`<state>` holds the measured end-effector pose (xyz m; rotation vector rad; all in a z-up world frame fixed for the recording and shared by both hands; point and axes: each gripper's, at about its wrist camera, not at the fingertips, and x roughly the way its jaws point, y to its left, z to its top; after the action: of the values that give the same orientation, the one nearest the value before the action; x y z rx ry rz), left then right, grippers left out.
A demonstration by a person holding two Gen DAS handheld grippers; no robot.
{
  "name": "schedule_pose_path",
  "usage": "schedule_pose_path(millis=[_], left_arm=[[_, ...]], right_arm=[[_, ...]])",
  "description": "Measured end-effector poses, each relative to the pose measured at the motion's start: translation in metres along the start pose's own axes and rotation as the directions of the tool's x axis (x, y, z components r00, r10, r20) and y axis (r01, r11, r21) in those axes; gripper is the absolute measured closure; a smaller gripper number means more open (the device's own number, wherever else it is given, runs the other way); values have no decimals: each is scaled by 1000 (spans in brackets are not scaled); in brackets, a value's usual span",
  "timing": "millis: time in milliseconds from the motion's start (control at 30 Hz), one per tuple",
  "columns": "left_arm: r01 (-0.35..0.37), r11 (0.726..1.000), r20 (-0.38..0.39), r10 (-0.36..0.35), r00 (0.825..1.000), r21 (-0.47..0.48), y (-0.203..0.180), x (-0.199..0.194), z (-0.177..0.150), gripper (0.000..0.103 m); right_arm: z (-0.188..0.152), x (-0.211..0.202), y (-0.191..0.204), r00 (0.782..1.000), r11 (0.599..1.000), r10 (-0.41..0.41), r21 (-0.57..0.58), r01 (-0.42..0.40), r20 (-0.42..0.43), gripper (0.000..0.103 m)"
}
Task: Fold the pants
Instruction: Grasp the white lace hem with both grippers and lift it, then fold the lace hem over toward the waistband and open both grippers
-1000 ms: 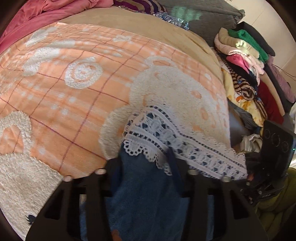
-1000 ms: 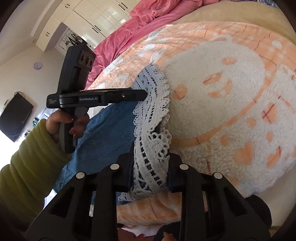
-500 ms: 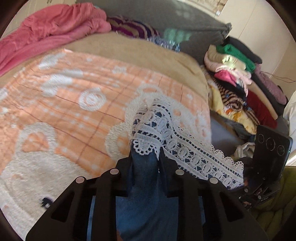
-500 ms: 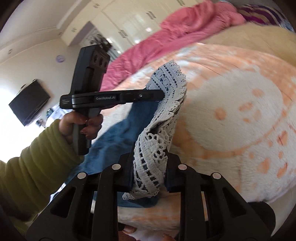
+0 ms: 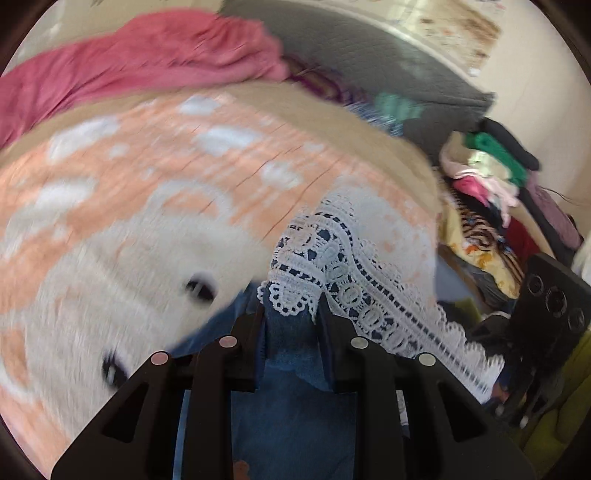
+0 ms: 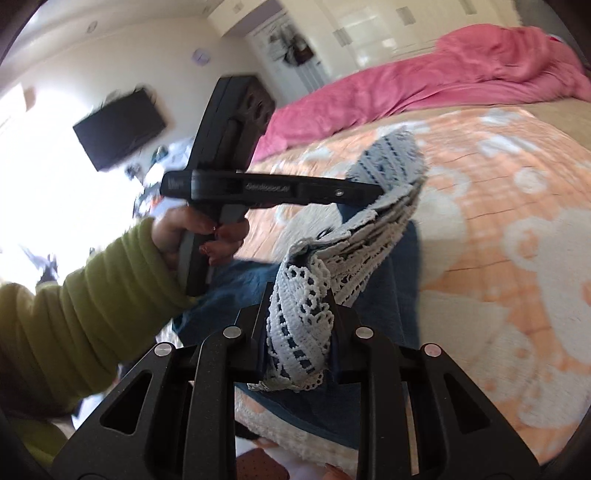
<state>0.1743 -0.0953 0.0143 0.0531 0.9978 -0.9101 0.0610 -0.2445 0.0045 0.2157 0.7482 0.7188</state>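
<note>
The pants are blue denim (image 5: 291,402) with a white lace hem (image 5: 343,266). My left gripper (image 5: 291,314) is shut on the hem's left end and holds it above the orange and white blanket (image 5: 147,206). My right gripper (image 6: 299,306) is shut on the lace hem (image 6: 299,332) at its other end, also lifted. The hem hangs stretched between the two grippers, and the denim (image 6: 391,273) drapes down onto the bed. The left gripper's body (image 6: 273,188) and the hand holding it show in the right wrist view.
A pink duvet (image 5: 140,59) lies bunched at the bed's far side. A pile of folded clothes (image 5: 491,192) stands to the right of the bed beside a grey headboard (image 5: 369,66). A wall-mounted TV (image 6: 118,129) and white cupboards (image 6: 369,33) are beyond the bed.
Both grippers have risen, lifting the lace hem off the blanket. The left gripper closed on the hem between the first frame and the second. The views have swung upward and are blurred.
</note>
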Motion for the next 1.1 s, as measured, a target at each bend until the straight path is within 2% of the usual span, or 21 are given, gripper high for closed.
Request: schedule_pose_path(millis=[100,133,200,267,367,400,500,567,600,700,767,833,900,967,1033,1100], left_arm=[[-75,992,-19,74,997,-101,21,-6,-18,65],[-74,987,-3,75,997,-140,30,-11,-23,63],[-45,962,52,61,997,-268,51,-30,-38,44],[2,938,117,41,992,-347,64,-46,-50,37],[94,879,261,36,965,-467,81,-75,-79,34],[110,862,286,41,957,-494,85,-78,-87,33],[130,831,298,45,953,-540,86,-77,-102,26],[137,814,284,36,958,-565,86,-69,-108,25],[141,807,274,28,961,-573,86,-64,-110,25],[133,805,260,27,965,-578,86,-55,-109,24],[140,798,257,19,966,-587,87,-52,-108,24],[135,800,251,20,968,-584,90,-52,-110,23],[89,798,224,59,973,-596,92,-53,-110,18],[53,797,208,92,974,-602,95,-55,-110,18],[57,802,207,84,975,-595,94,-55,-109,16],[55,807,193,74,978,-588,94,-51,-106,16]], right_arm=[[-7,24,4,997,1000,-2,-20,1,-71,86],[-10,30,5,996,999,-13,-31,10,-90,86],[-14,39,14,993,998,-19,-61,12,-118,86],[-16,47,23,990,993,-31,-115,15,-136,83],[-21,61,44,983,978,-51,-207,14,-174,76],[-25,70,51,979,975,-49,-224,3,-200,74],[-36,88,61,964,973,-17,-225,-45,-266,71],[-41,88,64,958,970,5,-231,-74,-286,57],[-40,83,64,959,971,24,-224,-90,-284,56],[-26,58,51,977,979,41,-185,-81,-211,49],[-9,40,36,990,987,15,-156,-37,-140,40],[12,28,10,995,994,-42,-103,33,-89,36],[30,30,-23,989,994,-108,-35,105,-97,36],[45,37,-48,982,990,-140,12,142,-125,36],[53,51,-73,978,987,-139,55,150,-158,36],[58,65,-89,980,987,-104,103,123,-170,36]])
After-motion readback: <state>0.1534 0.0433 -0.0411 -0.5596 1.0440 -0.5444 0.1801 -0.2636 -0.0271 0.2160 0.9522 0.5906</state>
